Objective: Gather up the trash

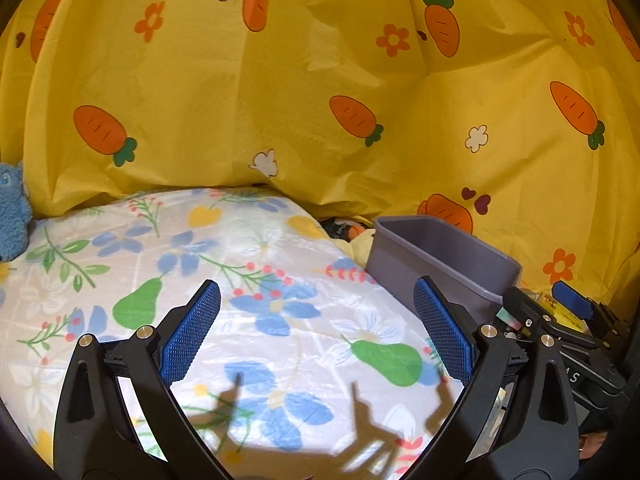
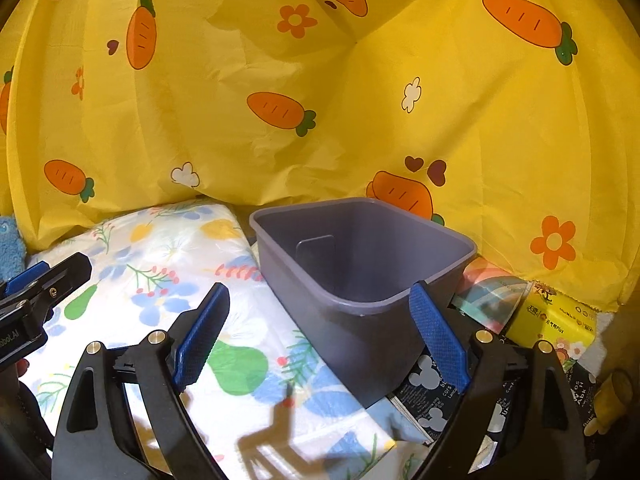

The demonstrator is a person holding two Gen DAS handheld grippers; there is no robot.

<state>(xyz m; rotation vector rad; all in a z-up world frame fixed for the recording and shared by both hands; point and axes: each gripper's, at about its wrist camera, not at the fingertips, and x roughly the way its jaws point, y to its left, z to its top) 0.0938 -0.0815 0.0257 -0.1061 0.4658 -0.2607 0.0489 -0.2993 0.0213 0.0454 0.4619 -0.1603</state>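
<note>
A grey plastic bin (image 2: 360,272) stands open-topped on the floral sheet; its inside looks empty apart from a flat patch on the far wall. My right gripper (image 2: 320,296) is open just in front of it, its right fingertip over the bin's near rim and nothing pressed between the pads. To the bin's right lie a rainbow packet (image 2: 492,296), a yellow tissue pack (image 2: 556,320) and a black mouse-print wrapper (image 2: 432,396). My left gripper (image 1: 316,292) is open and empty over the sheet, left of the bin (image 1: 440,264).
A yellow carrot-print cloth (image 1: 320,80) hangs close behind everything. The floral sheet (image 1: 240,280) covers a soft mound. A blue plush toy (image 1: 12,216) sits at the far left, and a yellow plush (image 1: 360,242) lies behind the bin. Both grippers are side by side.
</note>
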